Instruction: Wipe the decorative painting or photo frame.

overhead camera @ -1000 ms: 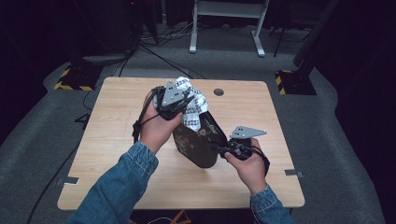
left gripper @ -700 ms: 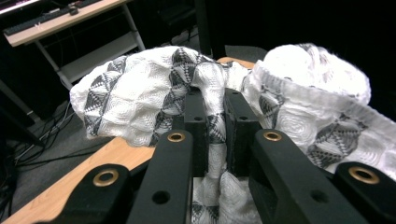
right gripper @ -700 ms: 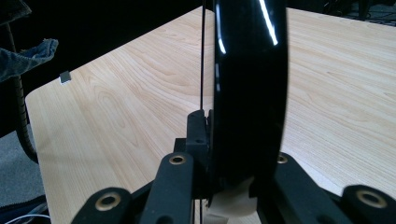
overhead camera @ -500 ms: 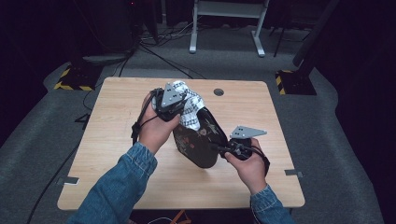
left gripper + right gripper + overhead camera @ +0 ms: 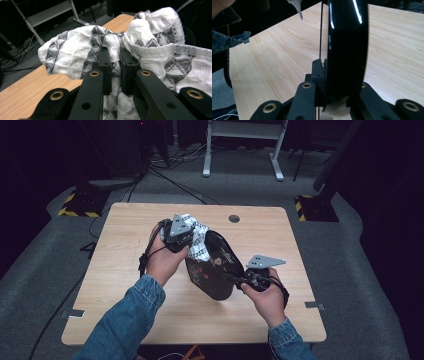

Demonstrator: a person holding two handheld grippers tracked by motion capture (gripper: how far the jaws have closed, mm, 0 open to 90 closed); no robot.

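A glossy black plate [image 5: 216, 268] is held tilted above the middle of the wooden table [image 5: 120, 260]. My right gripper [image 5: 236, 279] is shut on its lower right rim; in the right gripper view the plate [image 5: 347, 50] stands edge-on between the jaws of the right gripper [image 5: 325, 68]. A white cloth with a grey triangle pattern [image 5: 199, 240] is bunched against the plate's upper left edge. My left gripper [image 5: 184, 240] is shut on it. In the left gripper view the cloth [image 5: 75, 50] wraps around the closed jaws of the left gripper [image 5: 116, 63].
A round cable hole [image 5: 234, 218] sits near the table's far edge. Behind the table stand a white desk frame [image 5: 242, 145] and yellow-black striped floor bases [image 5: 75, 205]. Cables run over the grey carpet at the left.
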